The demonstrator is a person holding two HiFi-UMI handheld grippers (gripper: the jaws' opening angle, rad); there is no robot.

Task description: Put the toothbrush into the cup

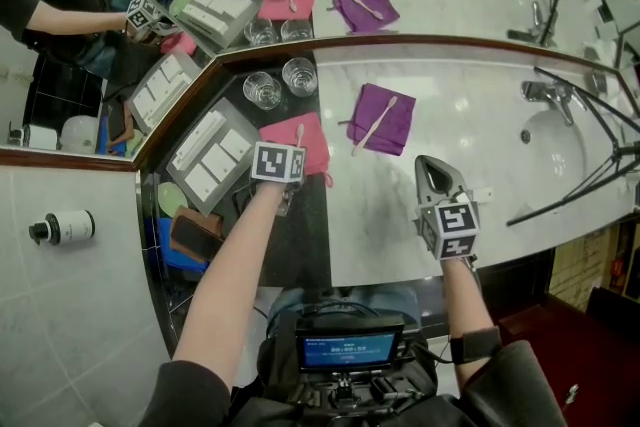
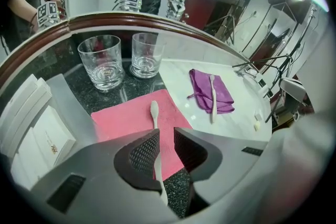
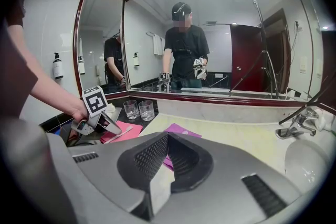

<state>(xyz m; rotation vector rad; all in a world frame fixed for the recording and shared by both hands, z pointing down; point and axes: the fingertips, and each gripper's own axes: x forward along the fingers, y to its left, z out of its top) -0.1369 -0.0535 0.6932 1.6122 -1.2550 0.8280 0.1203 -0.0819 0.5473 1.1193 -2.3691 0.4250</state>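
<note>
Countertop cloth (image 2: 118, 119) underlies toothbrush (image 2: 154, 114) between parted jaws of left gripper (image 2: 166, 135).

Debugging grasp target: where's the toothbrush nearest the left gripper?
Centre of the left gripper view, on the counter's left: the toothbrush lies on the pink cloth, handle between the left gripper's parted jaws, just short of the two glasses.

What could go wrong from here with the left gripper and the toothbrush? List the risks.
1. The left gripper stands open with the toothbrush close to one pad, not centred. Closing may twist it or flick it off the pink cloth.
2. The two glasses stand close together, so lowering it into one may knock the other.
</note>
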